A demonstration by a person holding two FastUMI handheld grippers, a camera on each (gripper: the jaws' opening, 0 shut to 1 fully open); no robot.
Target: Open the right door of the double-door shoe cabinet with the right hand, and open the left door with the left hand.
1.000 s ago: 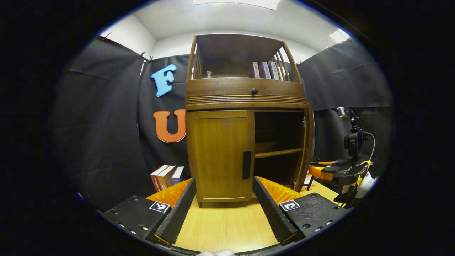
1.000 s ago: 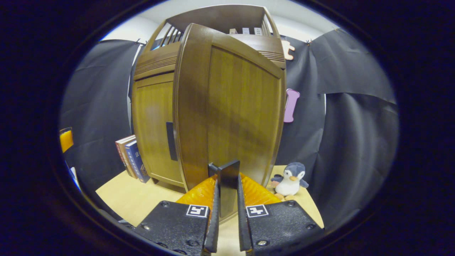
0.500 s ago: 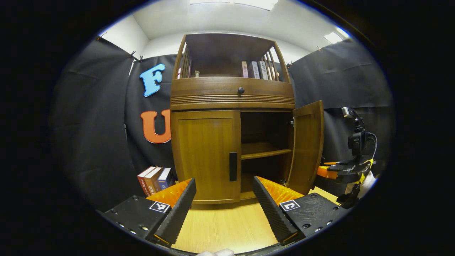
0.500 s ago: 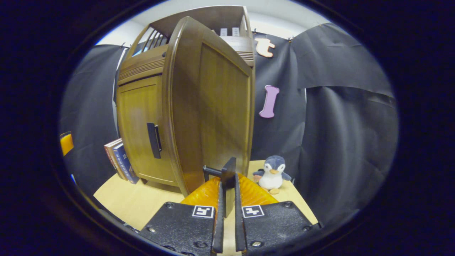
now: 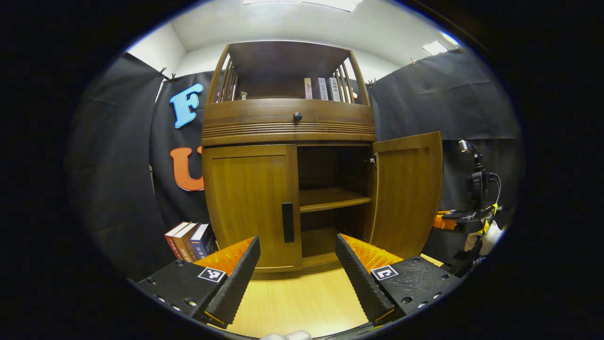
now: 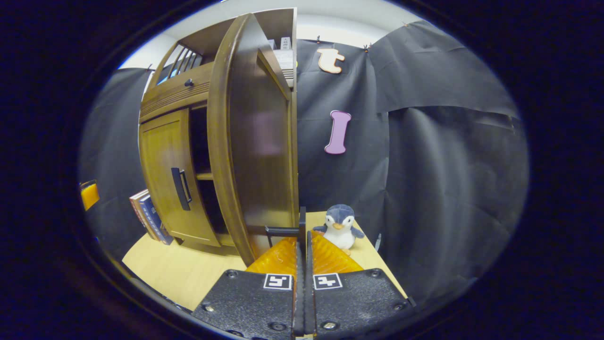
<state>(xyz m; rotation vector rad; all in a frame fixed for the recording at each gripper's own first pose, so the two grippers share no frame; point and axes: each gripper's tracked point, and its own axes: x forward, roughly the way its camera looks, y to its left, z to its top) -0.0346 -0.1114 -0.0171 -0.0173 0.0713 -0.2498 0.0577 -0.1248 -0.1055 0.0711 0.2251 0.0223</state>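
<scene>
Black cloth walls the booth around a pale wooden counter, and off we go from the left: books lean by the shoe cabinet at the counter's back edge. Left tongs gape wide, holding nothing, facing the left door, shut. Right door stands swung wide. Right tongs are clamped on its handle. Plush penguin sits near the counter's right edge.

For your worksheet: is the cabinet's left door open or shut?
Shut: the left door sits flush in its frame, beside the open right door.
</scene>
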